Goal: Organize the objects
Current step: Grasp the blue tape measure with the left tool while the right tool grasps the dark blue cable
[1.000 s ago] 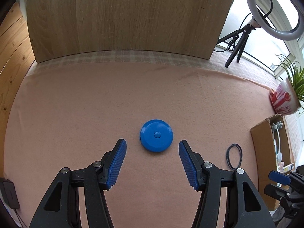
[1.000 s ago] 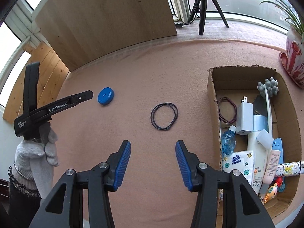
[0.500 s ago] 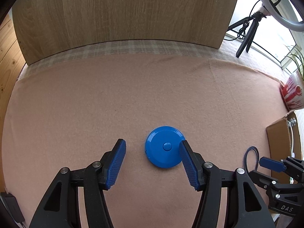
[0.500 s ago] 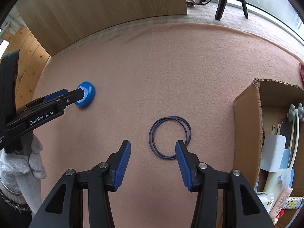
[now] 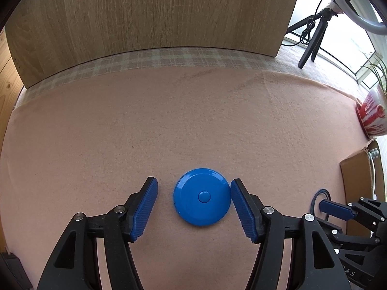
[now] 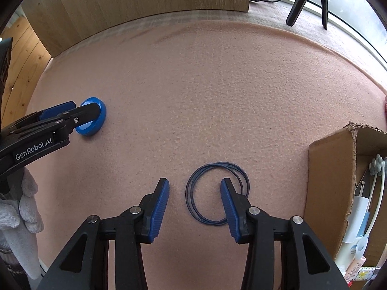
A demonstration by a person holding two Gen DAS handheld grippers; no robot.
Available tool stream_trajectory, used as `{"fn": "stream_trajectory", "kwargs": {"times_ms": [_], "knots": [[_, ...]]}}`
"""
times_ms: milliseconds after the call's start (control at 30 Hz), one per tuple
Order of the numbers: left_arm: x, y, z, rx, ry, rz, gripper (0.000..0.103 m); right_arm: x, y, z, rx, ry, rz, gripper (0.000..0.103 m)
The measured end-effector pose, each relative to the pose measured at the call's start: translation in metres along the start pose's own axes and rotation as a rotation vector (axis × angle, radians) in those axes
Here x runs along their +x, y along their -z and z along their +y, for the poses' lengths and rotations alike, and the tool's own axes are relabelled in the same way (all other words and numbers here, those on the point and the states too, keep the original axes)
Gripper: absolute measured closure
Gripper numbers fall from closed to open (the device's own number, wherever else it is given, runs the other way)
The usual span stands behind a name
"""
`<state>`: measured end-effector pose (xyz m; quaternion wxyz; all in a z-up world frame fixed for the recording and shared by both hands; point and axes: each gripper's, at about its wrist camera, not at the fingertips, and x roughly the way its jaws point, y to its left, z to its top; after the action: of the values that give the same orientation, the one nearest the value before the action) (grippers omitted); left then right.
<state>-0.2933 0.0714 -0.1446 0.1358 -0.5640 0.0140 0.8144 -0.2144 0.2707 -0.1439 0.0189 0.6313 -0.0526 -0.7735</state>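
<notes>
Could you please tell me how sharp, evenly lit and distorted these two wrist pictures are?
Left wrist view: sharp on the blue disc, with soft, even daylight and faint shadows; the window at upper right is blown out, and the wooden board bows from fisheye distortion. Right wrist view: equally crisp on the hair ties, no glare on the pink cloth; the corners are vignetted black.

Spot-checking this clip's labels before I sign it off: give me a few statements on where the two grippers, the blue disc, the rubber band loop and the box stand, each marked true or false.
1. The blue disc lies between the left gripper fingers. True.
2. The rubber band loop is already in the cardboard box. False: it lies on the pink cloth beside the box.
3. One right gripper finger stands inside the loop. True.
4. The disc is lifted off the cloth. False: it rests flat on it.
5. The box is empty. False: several items show inside.
</notes>
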Motion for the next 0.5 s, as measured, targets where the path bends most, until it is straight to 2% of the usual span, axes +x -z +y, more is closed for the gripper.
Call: {"fn": "stream_trajectory", "kwargs": {"times_ms": [100, 167, 233, 367, 500], "knots": [[0.001, 0.002, -0.001, -0.003, 0.014, -0.008, 0.039, -0.001, 0.003, 0.001, -0.008, 0.006, 0.002, 0.078], [0.0, 0.004, -0.004, 0.007, 0.035, -0.012, 0.052, -0.001, 0.006, 0.001, -0.01, 0.006, 0.002, 0.085], [-0.002, 0.007, -0.008, 0.024, 0.026, -0.016, 0.052, -0.002, 0.01, -0.001, -0.011, 0.001, 0.002, 0.089], [-0.004, 0.016, -0.006, 0.005, 0.057, -0.017, 0.052, -0.004, 0.027, 0.0, -0.011, -0.012, -0.005, 0.096], [-0.013, 0.039, -0.009, 0.01, 0.073, -0.024, 0.052, -0.008, 0.045, -0.005, 0.002, -0.039, -0.015, 0.099]]}}
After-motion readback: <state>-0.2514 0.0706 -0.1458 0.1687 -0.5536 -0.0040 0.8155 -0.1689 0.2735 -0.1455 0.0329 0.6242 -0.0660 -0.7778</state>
